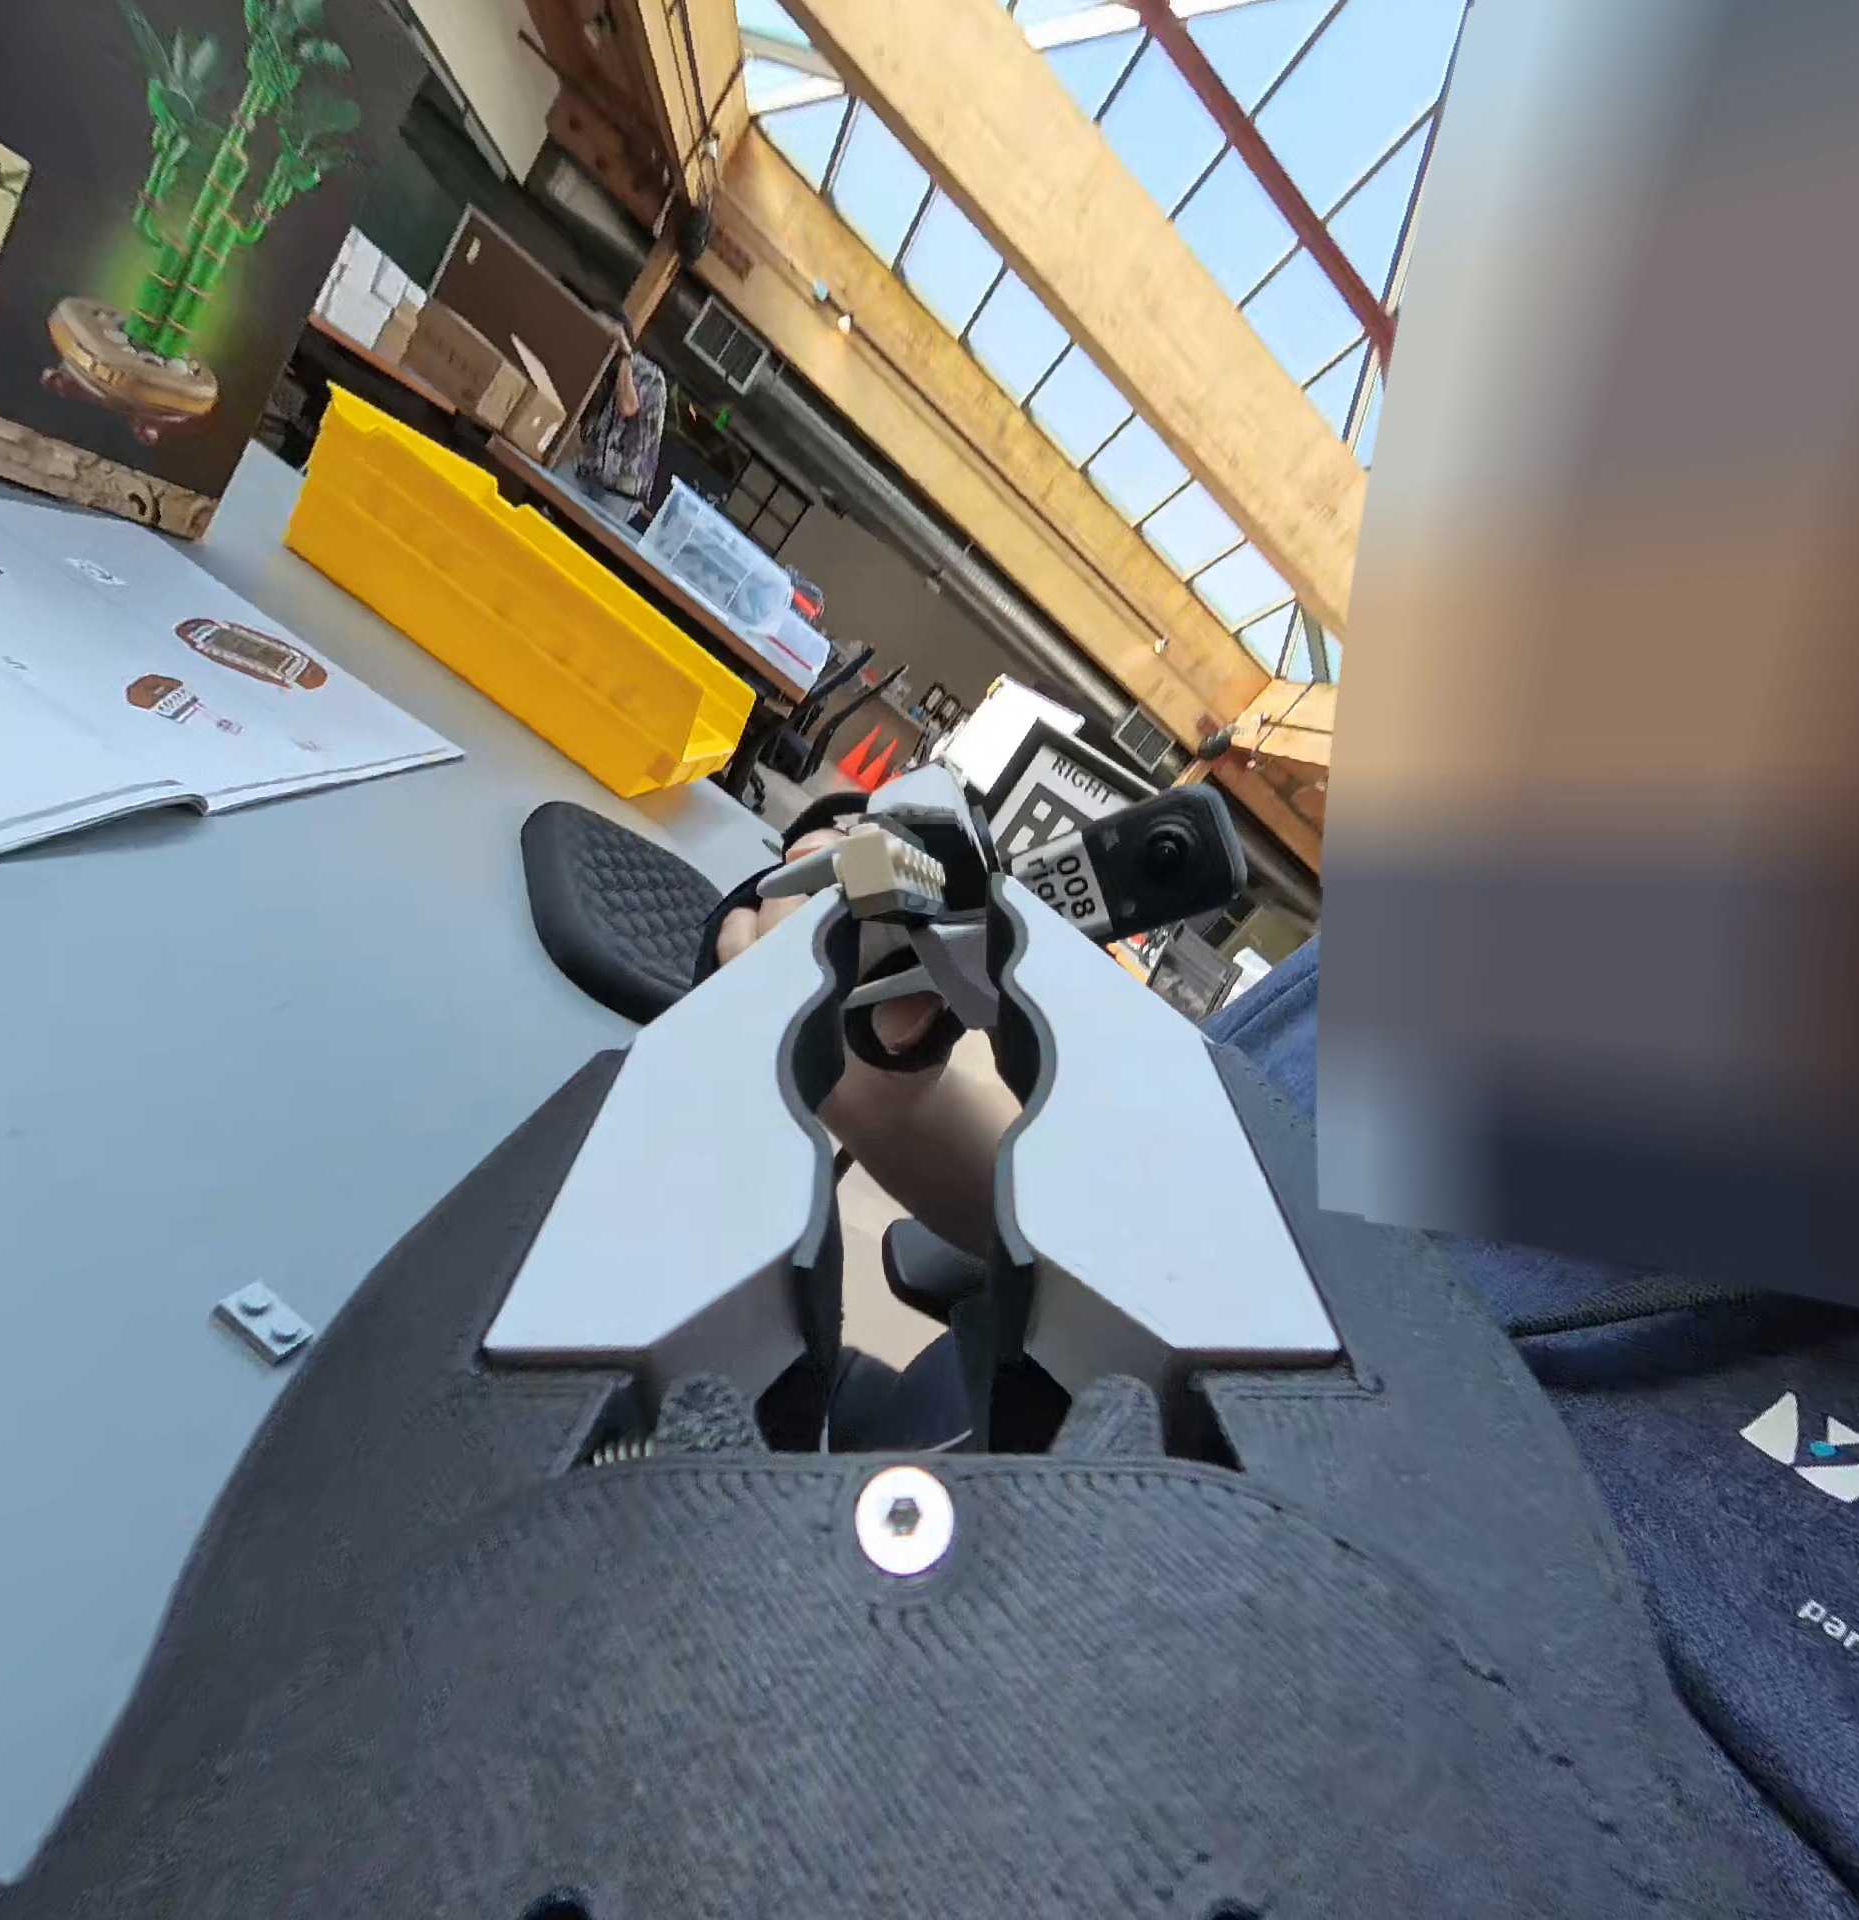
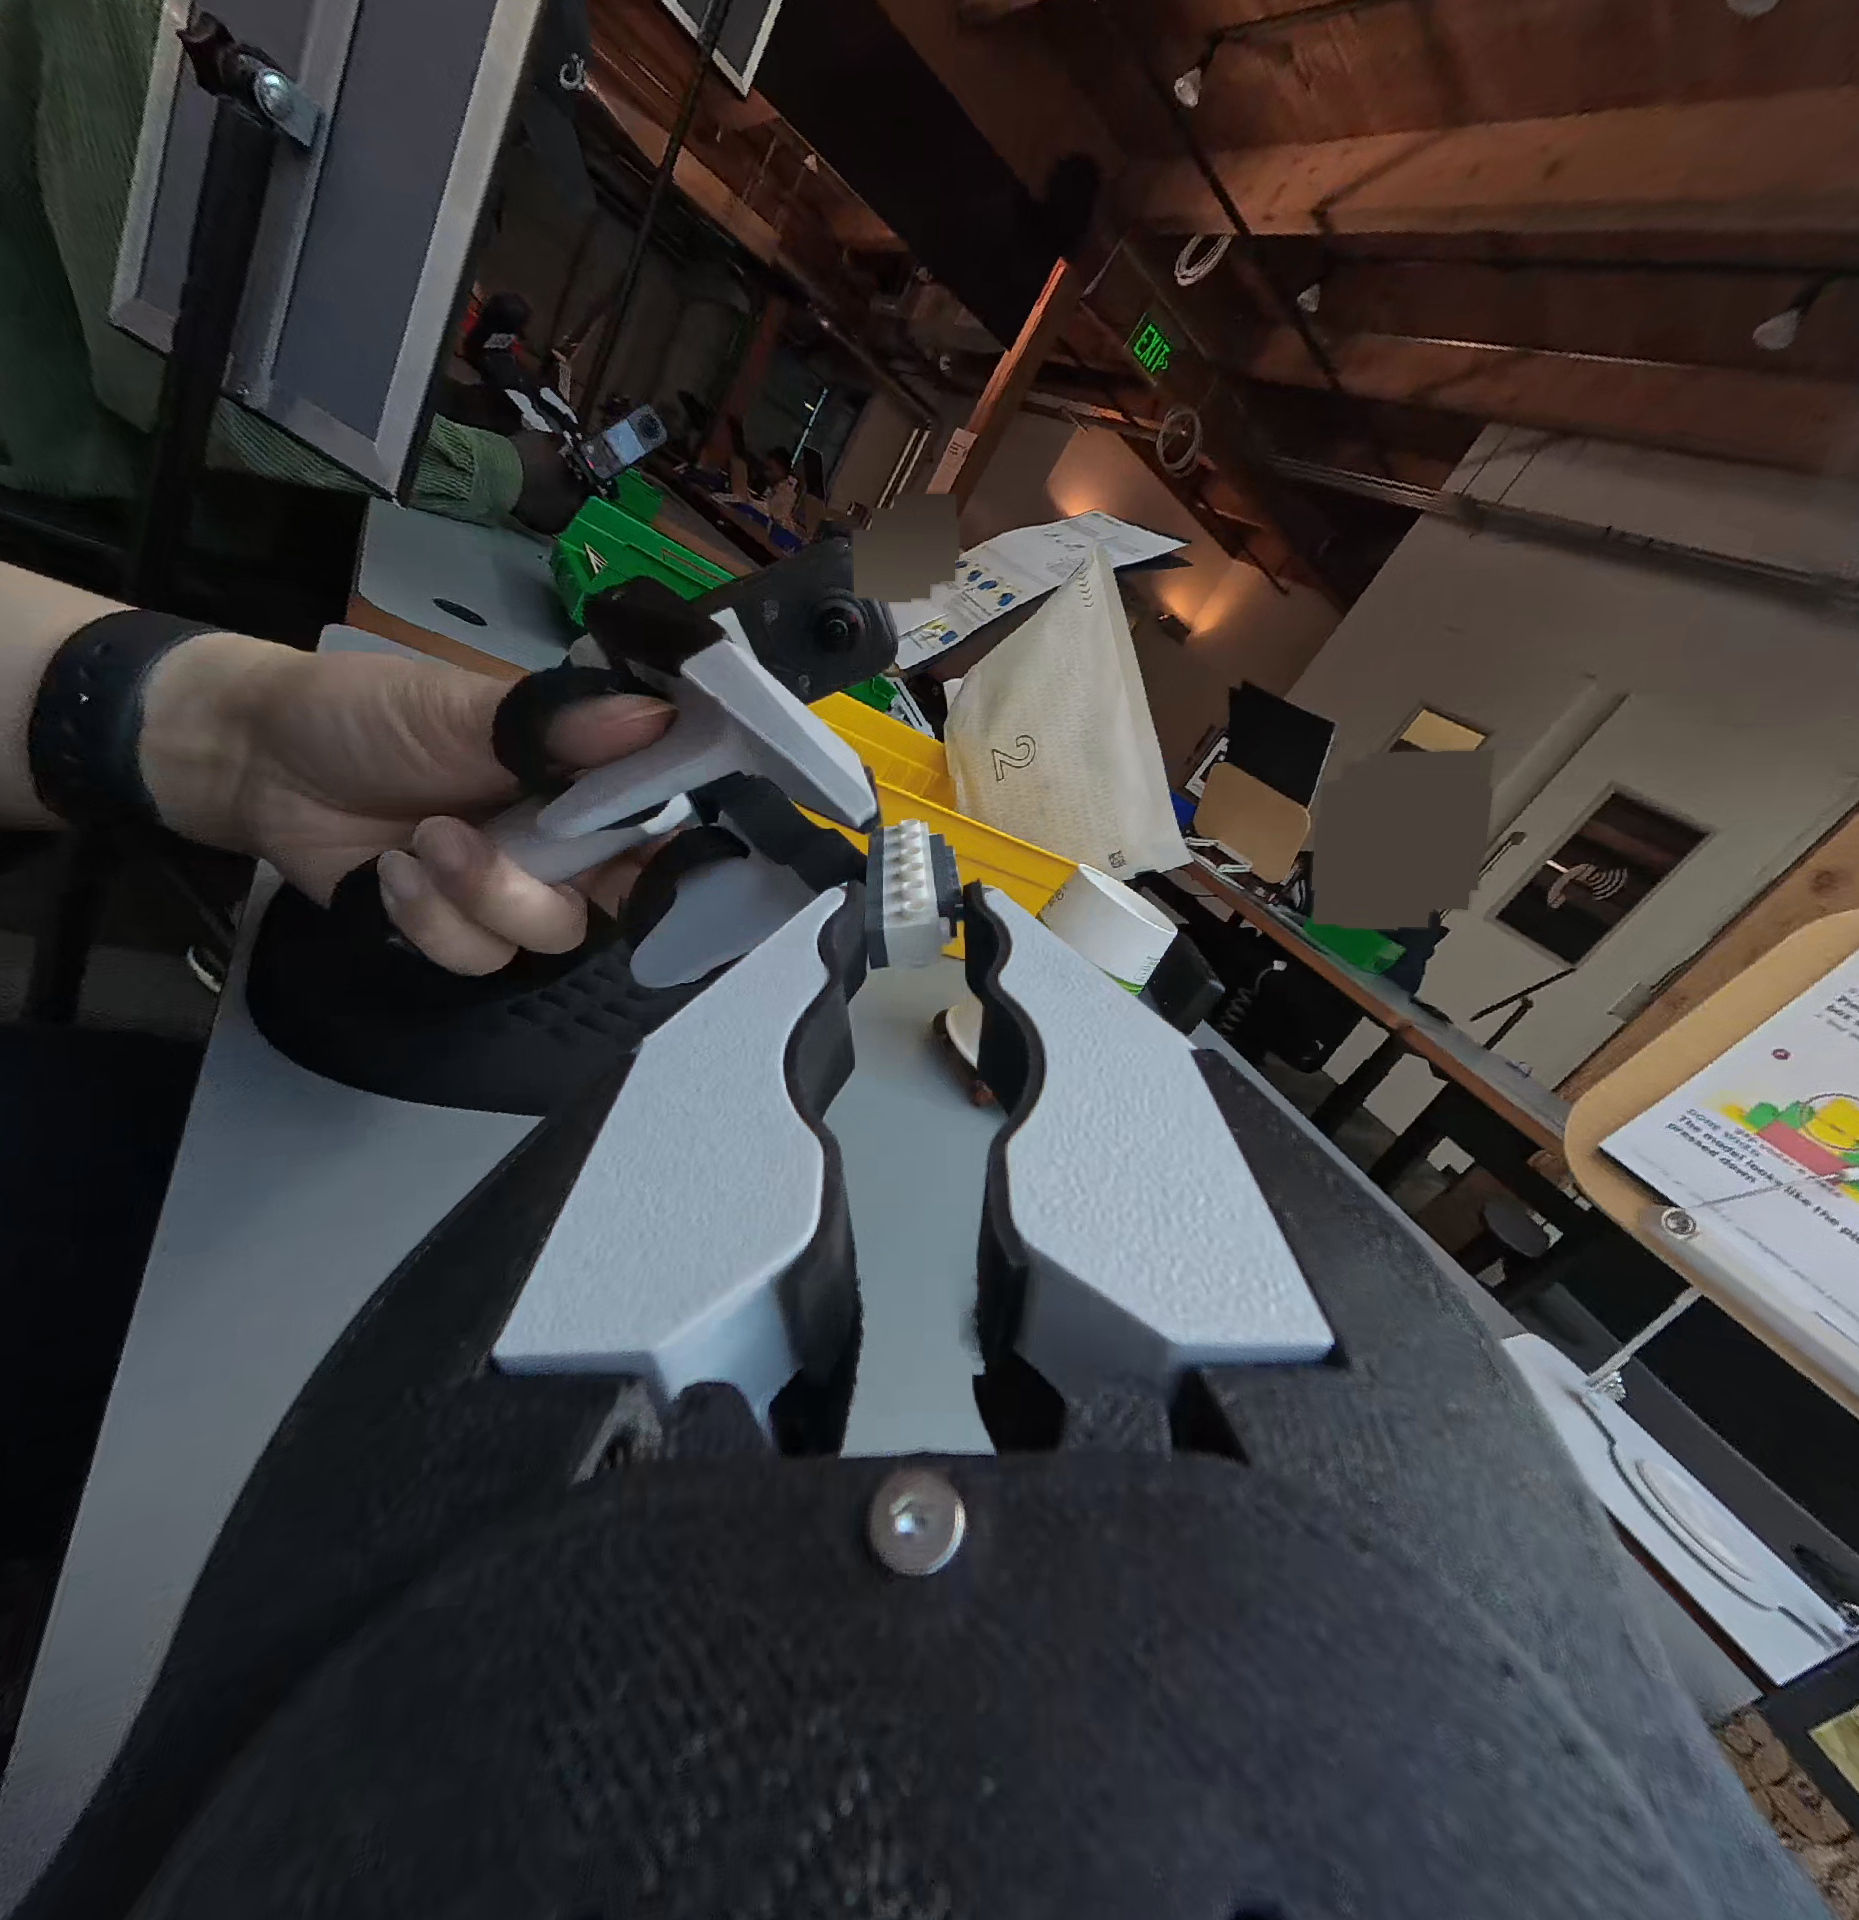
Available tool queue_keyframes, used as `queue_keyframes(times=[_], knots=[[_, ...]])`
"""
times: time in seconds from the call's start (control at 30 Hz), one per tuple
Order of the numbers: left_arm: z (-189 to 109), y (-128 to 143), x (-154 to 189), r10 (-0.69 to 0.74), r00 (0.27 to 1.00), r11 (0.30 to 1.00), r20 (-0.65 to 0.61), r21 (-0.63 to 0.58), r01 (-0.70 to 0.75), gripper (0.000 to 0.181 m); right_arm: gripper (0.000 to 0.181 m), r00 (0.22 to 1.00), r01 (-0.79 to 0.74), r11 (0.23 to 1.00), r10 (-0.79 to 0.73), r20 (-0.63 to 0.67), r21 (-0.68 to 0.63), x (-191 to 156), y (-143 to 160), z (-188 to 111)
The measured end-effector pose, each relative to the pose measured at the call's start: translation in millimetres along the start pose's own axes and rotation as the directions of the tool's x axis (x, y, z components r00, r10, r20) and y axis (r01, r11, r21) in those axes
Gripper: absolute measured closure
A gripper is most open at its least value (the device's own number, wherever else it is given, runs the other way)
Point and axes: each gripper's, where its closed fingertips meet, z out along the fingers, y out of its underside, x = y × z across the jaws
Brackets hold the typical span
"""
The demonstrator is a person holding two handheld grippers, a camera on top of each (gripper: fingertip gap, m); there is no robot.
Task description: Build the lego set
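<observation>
A small lego assembly (image 2: 909,894), a white studded brick on dark grey parts, sits between the fingertips of my right gripper (image 2: 912,914), which is shut on it and holds it above the table. In the left wrist view the assembly (image 1: 894,878) shows just beyond my left gripper (image 1: 920,904), whose jaws stand apart with nothing clamped. In the right wrist view, one of the left gripper's fingers (image 2: 790,727) points down onto the assembly's top edge. A loose grey plate (image 1: 263,1322) lies on the table beside the left gripper.
An open instruction booklet (image 1: 177,707), the set's box (image 1: 156,260) and a yellow bin (image 1: 509,603) are on the grey table (image 1: 281,1039). A white paper bag (image 2: 1060,748), a paper cup (image 2: 1107,925) and a clipboard with a sheet (image 2: 1735,1143) are to the right. Left and right tips are no more than a few centimetres apart.
</observation>
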Motion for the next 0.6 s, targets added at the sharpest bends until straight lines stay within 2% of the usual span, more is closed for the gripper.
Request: queue_keyframes(times=[0.07, 0.2, 0.23, 0.3, 0.33, 0.4, 0.43, 0.5, 0.57, 0.6], knots=[[-0.7, -5.0, 0.5, -0.01, 1.0, 0.996, -0.005, 0.088, 0.01, 0.171, 0.165, 0.996, 0.07, 0.997, -0.069, -0.047, 0.024, -0.9, -4.8, 3.3], [-7.6, -12.8, -0.4, -0.022, 1.0, 0.978, 0.0, 0.208, 0.021, 0.173, 0.165, 0.973, 0.198, 0.98, -0.197, -0.119, -0.004, -2.3, -3.1, 11.7], [-10.7, -13.1, -1.2, -0.012, 1.0, 0.977, 0.012, 0.214, 0.009, 0.173, 0.164, 0.979, 0.175, 0.985, -0.174, -0.104, 0.004, -4.3, -2.2, 14.9], [-23.9, -19.3, -9.6, 0.026, 0.994, 0.976, 0.111, 0.212, -0.049, 0.173, 0.156, 0.996, 0.082, 0.996, -0.083, -0.032, -0.024, -2.8, 7.6, 16.6], [-34.2, -24.9, -12.6, 0.036, 0.988, 0.976, 0.15, 0.208, -0.067, 0.173, 0.158, 0.999, 0.015, 0.998, -0.013, 0.029, -0.054, -0.2, 15.7, 16.4], [-55.9, -33.0, -18.7, 0.037, 0.975, 0.982, 0.22, 0.174, -0.076, 0.173, 0.155, 0.964, -0.147, 0.949, 0.201, 0.176, -0.279, 0.7, 57.5, 15.6], [-65.9, -33.8, -22.8, 0.04, 0.964, 0.987, 0.264, 0.142, -0.08, 0.172, 0.156, 0.928, -0.177, 0.897, 0.289, 0.234, -0.405, -2.4, 81.3, 11.4], [-82.6, -32.7, -31.1, 0.055, 0.932, 0.993, 0.358, 0.078, -0.089, 0.172, 0.154, 0.874, -0.174, 0.759, 0.412, 0.256, -0.628, -7.1, 123.2, 1.3], [-94.0, -33.7, -34.1, 0.069, 0.905, 0.993, 0.42, 0.056, -0.102, 0.172, 0.159, 0.813, -0.148, 0.68, 0.497, 0.303, -0.718, -27.4, 135.9, -2.8], [-97.2, -33.7, -33.9, 0.059, 0.9, 0.994, 0.431, 0.056, -0.092, 0.172, 0.166, 0.824, -0.164, 0.628, 0.512, 0.244, -0.761, -28.0, 144.7, -0.2]])
